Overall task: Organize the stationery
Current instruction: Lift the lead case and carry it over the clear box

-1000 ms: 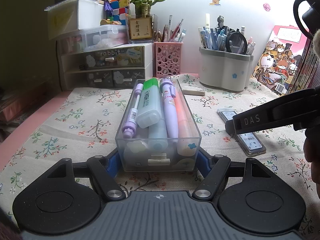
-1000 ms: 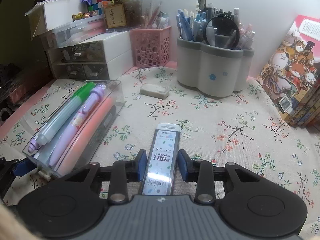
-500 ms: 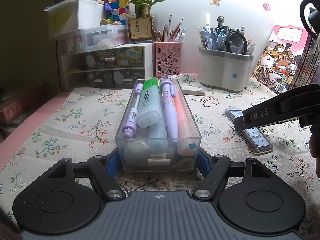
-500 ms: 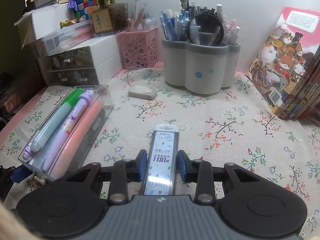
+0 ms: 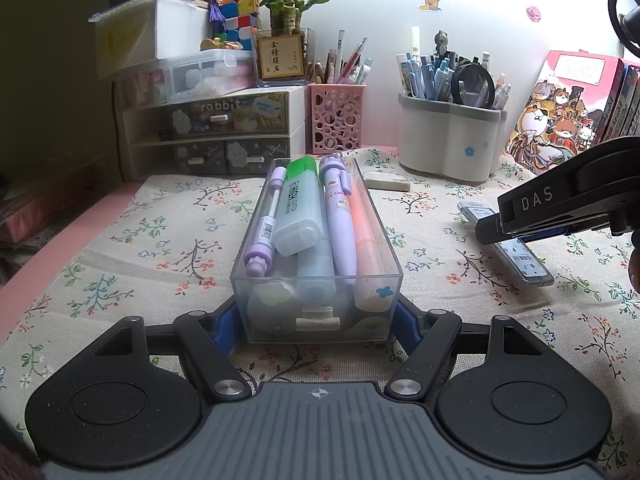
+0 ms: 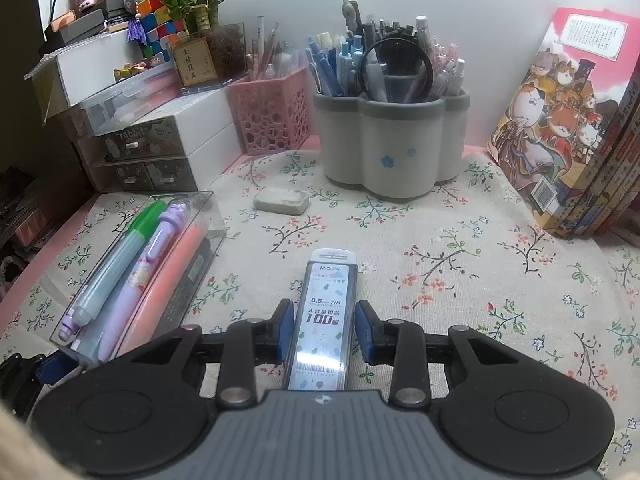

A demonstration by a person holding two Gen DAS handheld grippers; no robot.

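Observation:
A clear plastic box (image 5: 316, 292) holds a green highlighter, purple pens and an orange marker. My left gripper (image 5: 316, 326) is shut on the box's near end, on the floral cloth. The box also shows at the left of the right wrist view (image 6: 140, 280). My right gripper (image 6: 324, 332) has its blue pads on both sides of a flat pencil-lead case (image 6: 324, 320), labelled 0.5 HB 100; the right pad stands slightly apart. The case lies flat on the cloth and also shows in the left wrist view (image 5: 516, 252), under the right gripper.
A white eraser (image 6: 281, 201) lies behind the box. A grey flower-shaped pen holder (image 6: 390, 148), a pink mesh cup (image 6: 272, 118) and white drawer units (image 5: 208, 136) stand along the back. Books (image 6: 568, 120) stand at the right.
My right gripper with the lead case has drawn back to the right, away from the box, and now sits low on the cloth. The left gripper and box have not moved.

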